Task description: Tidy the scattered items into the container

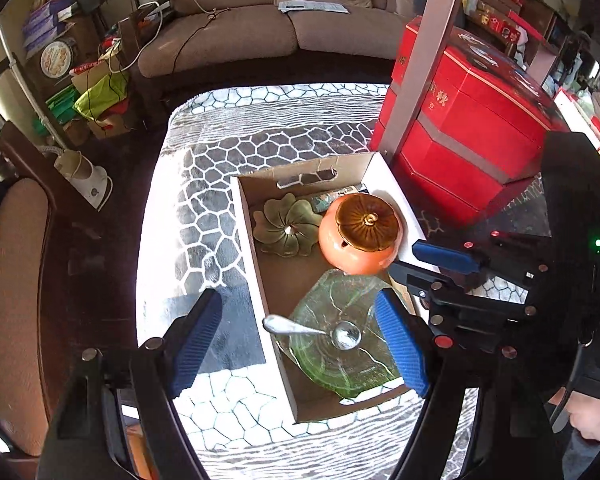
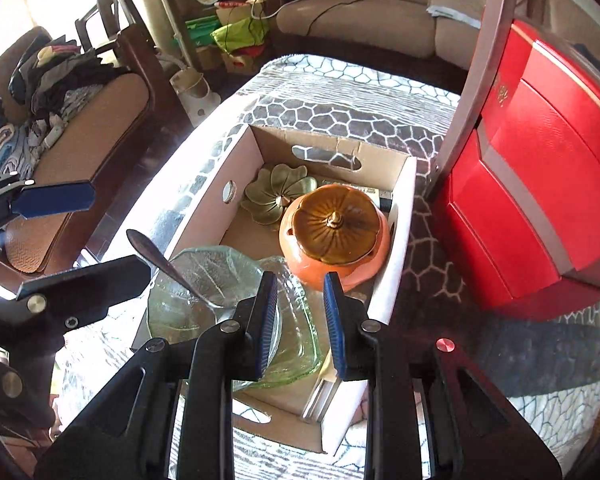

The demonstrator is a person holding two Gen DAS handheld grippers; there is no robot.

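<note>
A cardboard box (image 1: 249, 236) (image 2: 204, 216) sits on the patterned table. Inside lie a green flower-shaped dish (image 1: 286, 230) (image 2: 276, 194), an orange lidded pot (image 1: 360, 234) (image 2: 334, 236), a green glass plate (image 1: 346, 344) (image 2: 204, 300) and a metal spoon (image 1: 312, 330) (image 2: 160, 262) resting on the plate. My left gripper (image 1: 300, 336) is open, its fingers straddling the box's near left wall and the plate. My right gripper (image 2: 300, 320) is open and empty above the plate's right edge; it also shows in the left wrist view (image 1: 416, 270).
A tall red gift box (image 1: 472, 132) (image 2: 540, 184) with a grey handle stands just right of the cardboard box. A sofa (image 1: 260, 20) lies beyond the table, a cushioned chair (image 2: 80, 128) to the left. Patterned cloth (image 1: 204, 200) covers the table.
</note>
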